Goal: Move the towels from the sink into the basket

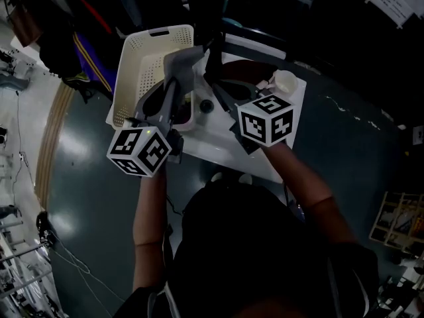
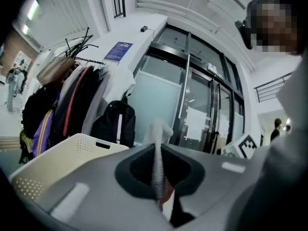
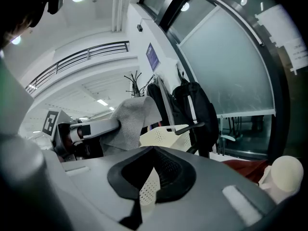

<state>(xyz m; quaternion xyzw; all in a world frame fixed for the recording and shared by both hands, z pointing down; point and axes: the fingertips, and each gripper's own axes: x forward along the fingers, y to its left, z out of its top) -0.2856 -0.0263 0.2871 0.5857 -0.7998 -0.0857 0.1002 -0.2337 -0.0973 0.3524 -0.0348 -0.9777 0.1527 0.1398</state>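
A grey towel (image 1: 183,59) hangs from my left gripper (image 1: 179,75), which is shut on it and held just right of the white perforated basket (image 1: 149,58). In the left gripper view the towel's (image 2: 160,130) edge is pinched between the jaws of my left gripper (image 2: 158,153), with the basket (image 2: 62,160) low at the left. My right gripper (image 3: 153,153) is shut with nothing in it. It looks at the raised towel (image 3: 132,119) and the basket (image 3: 166,134) beyond. A red cloth (image 3: 246,168) lies at its lower right.
The white sink unit (image 1: 218,148) stands in front of me, with a white cup (image 1: 285,81) on its far right corner. Coats and a black bag (image 2: 113,124) hang behind the basket. Glass doors (image 2: 192,100) lie ahead.
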